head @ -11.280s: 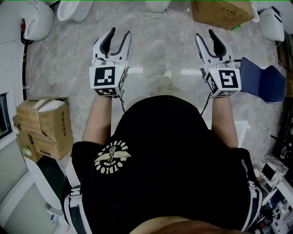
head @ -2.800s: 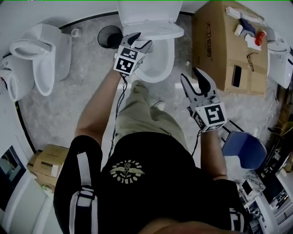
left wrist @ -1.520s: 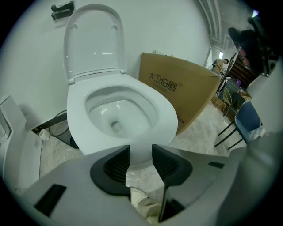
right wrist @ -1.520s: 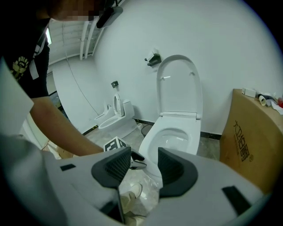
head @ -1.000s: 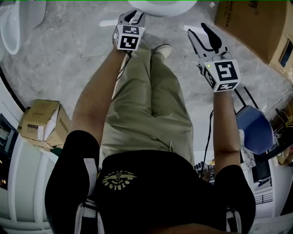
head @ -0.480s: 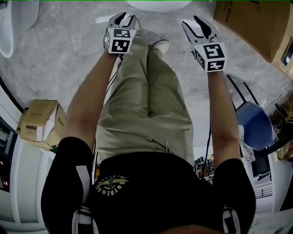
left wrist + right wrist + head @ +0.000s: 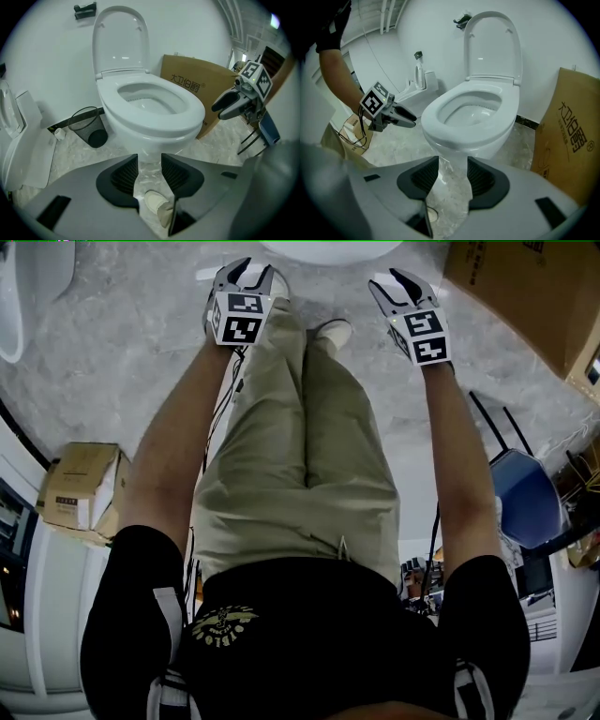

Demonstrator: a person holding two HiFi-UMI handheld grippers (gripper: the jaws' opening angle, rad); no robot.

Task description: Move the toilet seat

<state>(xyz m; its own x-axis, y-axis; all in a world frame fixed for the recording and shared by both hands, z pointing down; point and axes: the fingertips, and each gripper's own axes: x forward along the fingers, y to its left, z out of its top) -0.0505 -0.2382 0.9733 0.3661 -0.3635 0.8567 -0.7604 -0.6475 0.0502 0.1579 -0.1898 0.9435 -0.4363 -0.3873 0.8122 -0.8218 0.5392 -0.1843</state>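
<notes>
Two grippers are held low ahead of the knees, one on each side of the forward leg, both aimed down and forward at the front of the toilet. This is judged to be a line-up on the seat's front edge.

- Left gripper: its jaws have just been opening. Nothing is gripped. Only floor and a shoe are seen through the gap.
- Right gripper: its jaws are spread and empty. Only floor and the foot of the bowl are seen between them.
- Seat: it lies down on the bowl and is touched by neither gripper. The lid stands upright against the wall, presumably so the seat ring can be reached.
- Box: it stands just beside the bowl on the right gripper's side, so clearance there is judged tighter. The bin sits on the other side, near the wall.

Hidden or unclear:
- In the head view only a sliver of the bowl is caught at the top edge, so the seat can't be checked from above.
- The hinge is masked by the seat's rear edge and the lid.
- A finger gap under the seat's front lip can't be made out in either gripper view.
- The dark fitting on the wall above the lid is too small to identify.
</notes>
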